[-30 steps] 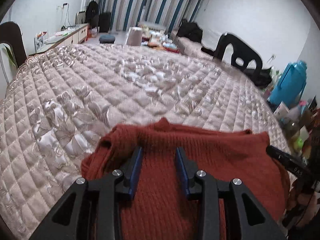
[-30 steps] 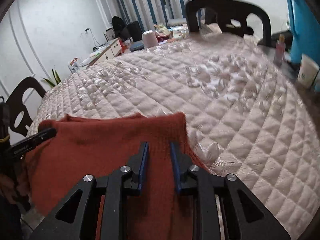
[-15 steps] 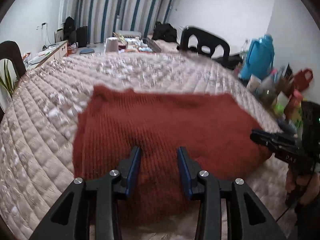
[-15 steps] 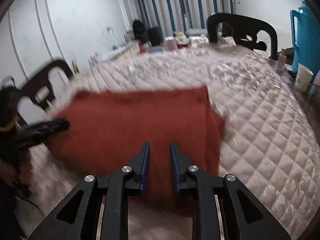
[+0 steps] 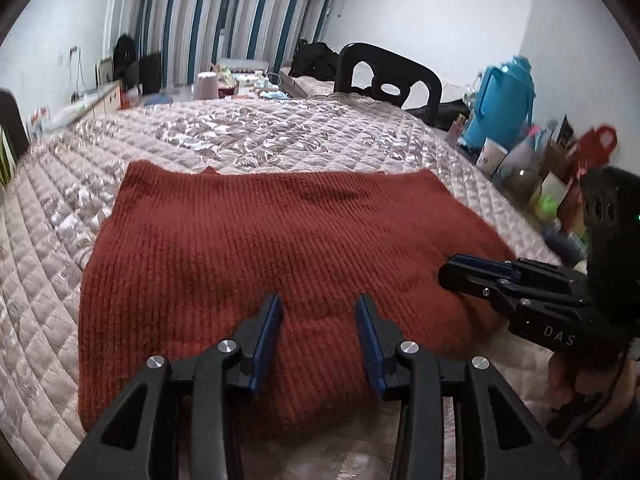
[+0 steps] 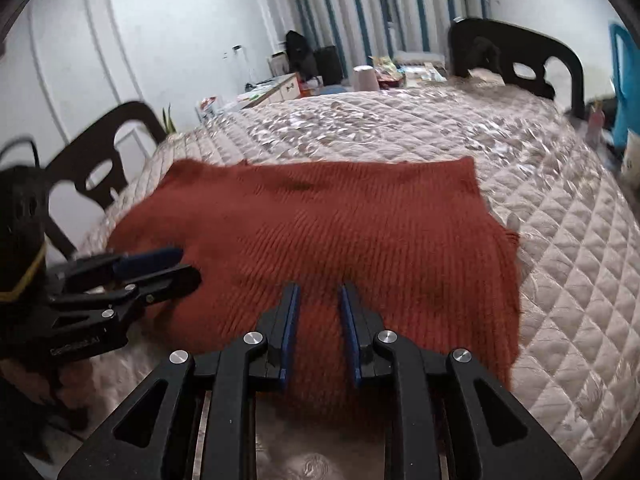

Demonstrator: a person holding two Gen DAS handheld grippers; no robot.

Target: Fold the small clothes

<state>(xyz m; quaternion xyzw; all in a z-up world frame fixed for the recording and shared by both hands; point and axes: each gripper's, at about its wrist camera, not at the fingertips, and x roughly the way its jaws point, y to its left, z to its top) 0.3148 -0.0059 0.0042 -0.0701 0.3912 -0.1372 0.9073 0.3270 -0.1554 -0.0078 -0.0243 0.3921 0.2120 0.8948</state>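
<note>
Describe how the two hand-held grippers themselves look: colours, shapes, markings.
Both are matte black plastic. The left hand-held gripper and the right hand-held gripper each have two tapered fingers lined with blue pads, triangular cut-outs in the arms, and round silver screws. White "DAS" lettering marks the right one's side. A yellow band circles the left one's rounded body.

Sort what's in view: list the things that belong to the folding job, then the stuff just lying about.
Job:
red knit garment
left gripper, open
right gripper, open
quilted cover it lies on

Lying about:
blue thermos jug
paper cup
black chair
bottles and clutter at the right edge
</note>
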